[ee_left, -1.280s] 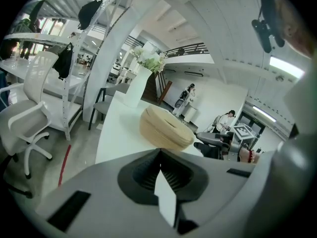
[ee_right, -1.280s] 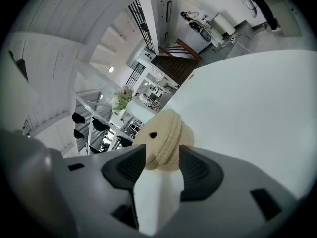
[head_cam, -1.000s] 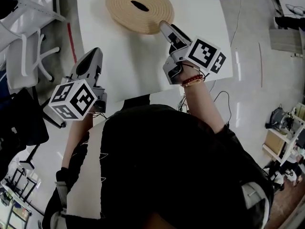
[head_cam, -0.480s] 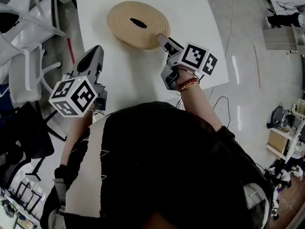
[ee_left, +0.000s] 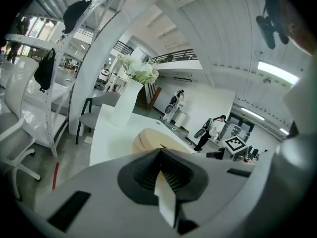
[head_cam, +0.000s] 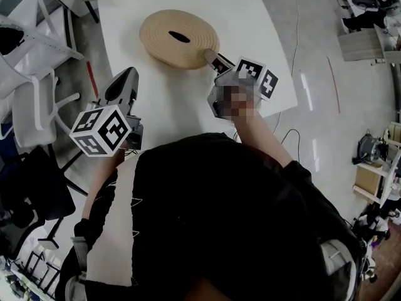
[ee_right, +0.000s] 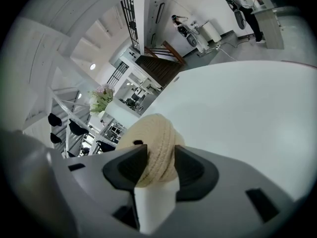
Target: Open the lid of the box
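Note:
A round woven box [head_cam: 164, 30] with a flat lid and a dark slot in its middle sits on the white table [head_cam: 250, 17]. My right gripper [head_cam: 210, 55] reaches its near right rim. In the right gripper view the lid's rope rim [ee_right: 159, 145] fills the gap of the right gripper [ee_right: 161, 160] as the jaws are closing, and it touches both pads. My left gripper [head_cam: 125, 75] hovers over the table's near left corner, apart from the box, jaws shut on nothing. The left gripper view shows the left gripper [ee_left: 159, 155] aimed at the box [ee_left: 148, 140].
White chairs [head_cam: 37, 74] stand close to the table's left side. A tall white vase with flowers [ee_left: 126, 100] stands at the table's far end. Cables run over the floor at the right [head_cam: 294, 36]. People stand far off in the room [ee_left: 208, 133].
The right gripper has stayed at the lid's near rim while the box shifted slightly in the head view. The left gripper has barely moved.

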`<state>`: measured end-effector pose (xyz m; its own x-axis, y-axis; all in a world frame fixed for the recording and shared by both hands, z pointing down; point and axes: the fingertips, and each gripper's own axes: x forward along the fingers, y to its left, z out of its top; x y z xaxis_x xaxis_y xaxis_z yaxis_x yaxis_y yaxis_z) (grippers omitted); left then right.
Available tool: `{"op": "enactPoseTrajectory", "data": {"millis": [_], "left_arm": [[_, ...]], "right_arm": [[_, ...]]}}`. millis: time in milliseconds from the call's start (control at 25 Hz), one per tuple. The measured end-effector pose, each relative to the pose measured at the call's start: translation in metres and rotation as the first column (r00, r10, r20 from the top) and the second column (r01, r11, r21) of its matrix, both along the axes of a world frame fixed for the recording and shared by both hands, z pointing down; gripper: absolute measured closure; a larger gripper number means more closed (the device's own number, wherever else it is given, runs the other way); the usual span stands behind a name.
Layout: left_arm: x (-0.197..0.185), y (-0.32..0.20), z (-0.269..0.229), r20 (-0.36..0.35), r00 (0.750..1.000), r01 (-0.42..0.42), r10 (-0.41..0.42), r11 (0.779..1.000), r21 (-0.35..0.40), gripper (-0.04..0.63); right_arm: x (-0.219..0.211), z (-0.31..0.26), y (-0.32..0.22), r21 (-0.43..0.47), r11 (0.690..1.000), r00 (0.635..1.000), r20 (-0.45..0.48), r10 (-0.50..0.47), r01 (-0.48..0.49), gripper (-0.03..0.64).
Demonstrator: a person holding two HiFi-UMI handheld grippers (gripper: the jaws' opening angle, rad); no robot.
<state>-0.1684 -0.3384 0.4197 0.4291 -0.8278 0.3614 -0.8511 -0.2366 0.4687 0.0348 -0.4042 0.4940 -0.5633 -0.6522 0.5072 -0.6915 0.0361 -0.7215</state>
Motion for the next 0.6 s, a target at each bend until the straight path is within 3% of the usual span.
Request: {"op": "enactPoseTrajectory", "data": {"millis": [600], "left_arm": [[0.0067,0.0031,0.0067,-0.032,0.999,0.014,-0.014,1.000,-0.003,0.584]], "right_arm": [[0.0034,0.0011,0.0011,-0.038,0.999,1.000,0.022,-0.008,0.009,0.443]]}}
